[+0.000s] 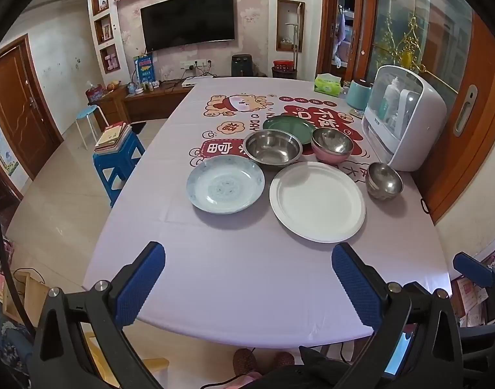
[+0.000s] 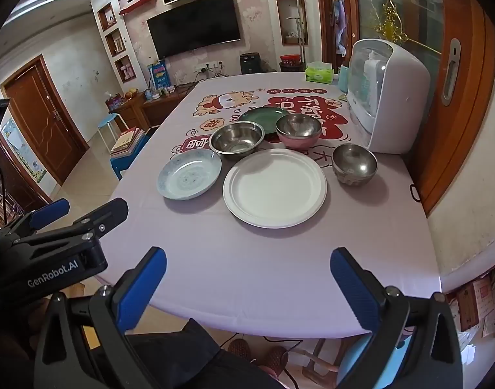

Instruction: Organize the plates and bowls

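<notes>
The left tongs [image 1: 248, 261] are spread wide with nothing between their blue pads, hanging above the near edge of the surface [image 1: 247, 278], which is covered in a pale lilac cloth. The right tongs [image 2: 248, 265] are spread just as wide and also empty, over the same near edge; in the right wrist view, the left tongs show as a black clamp at the lower left.

Beyond the tongs, well apart from both, the dishes sit grouped toward the middle and right of the surface. Nearest is a large white plate [image 1: 317, 201]. Just to its left lies a pale blue patterned plate [image 1: 225, 184]. Behind these two stands a wide steel bowl [image 1: 272, 150], close to both plates. To the right of it is a pink bowl with a steel inside [image 1: 332, 146]. Behind those bowls lies a green plate [image 1: 289, 125], partly hidden by them. A small steel bowl [image 1: 384, 181] stands alone to the right of the white plate, near a white countertop cabinet with a clear front [image 1: 406, 116].

At the far right of the surface are a green tissue pack [image 1: 327, 84] and a light blue container [image 1: 358, 94]. A dark television [image 1: 188, 19] hangs on the far wall, and a blue stool [image 1: 119, 162] holding books stands on the floor to the left.
</notes>
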Available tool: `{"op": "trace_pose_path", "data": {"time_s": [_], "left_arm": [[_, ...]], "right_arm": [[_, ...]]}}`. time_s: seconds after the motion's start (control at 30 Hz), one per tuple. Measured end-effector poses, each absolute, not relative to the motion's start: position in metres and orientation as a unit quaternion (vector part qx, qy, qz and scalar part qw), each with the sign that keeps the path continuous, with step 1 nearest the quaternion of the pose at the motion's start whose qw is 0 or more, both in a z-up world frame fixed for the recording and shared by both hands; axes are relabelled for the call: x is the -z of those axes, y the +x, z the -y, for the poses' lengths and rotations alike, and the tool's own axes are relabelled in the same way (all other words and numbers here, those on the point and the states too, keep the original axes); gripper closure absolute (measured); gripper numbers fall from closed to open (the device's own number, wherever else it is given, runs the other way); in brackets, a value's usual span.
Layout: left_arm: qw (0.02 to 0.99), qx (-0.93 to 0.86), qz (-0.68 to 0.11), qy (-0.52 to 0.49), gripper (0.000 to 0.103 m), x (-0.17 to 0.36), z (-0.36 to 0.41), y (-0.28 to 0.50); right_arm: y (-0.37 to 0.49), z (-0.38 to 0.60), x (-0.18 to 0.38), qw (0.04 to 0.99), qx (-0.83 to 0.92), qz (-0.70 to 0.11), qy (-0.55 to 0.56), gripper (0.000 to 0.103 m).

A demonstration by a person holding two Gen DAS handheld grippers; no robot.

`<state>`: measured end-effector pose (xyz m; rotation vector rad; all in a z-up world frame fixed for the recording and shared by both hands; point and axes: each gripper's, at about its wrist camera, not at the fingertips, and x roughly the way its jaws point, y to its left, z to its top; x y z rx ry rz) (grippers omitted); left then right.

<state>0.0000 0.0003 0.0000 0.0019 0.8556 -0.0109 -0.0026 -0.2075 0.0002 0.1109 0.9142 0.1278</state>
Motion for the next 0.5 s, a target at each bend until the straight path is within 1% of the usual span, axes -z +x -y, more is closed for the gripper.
{"op": "trace_pose_path", "data": {"time_s": [0.5], "left_arm": [[0.914,0.010,-0.407,0.002,0.001,0.0002,0.0009,0.0011]], "right_arm": [[-0.0014,0.2058,-0.0016,0.895,-0.058,-0.440,0.049,0.001]]}}
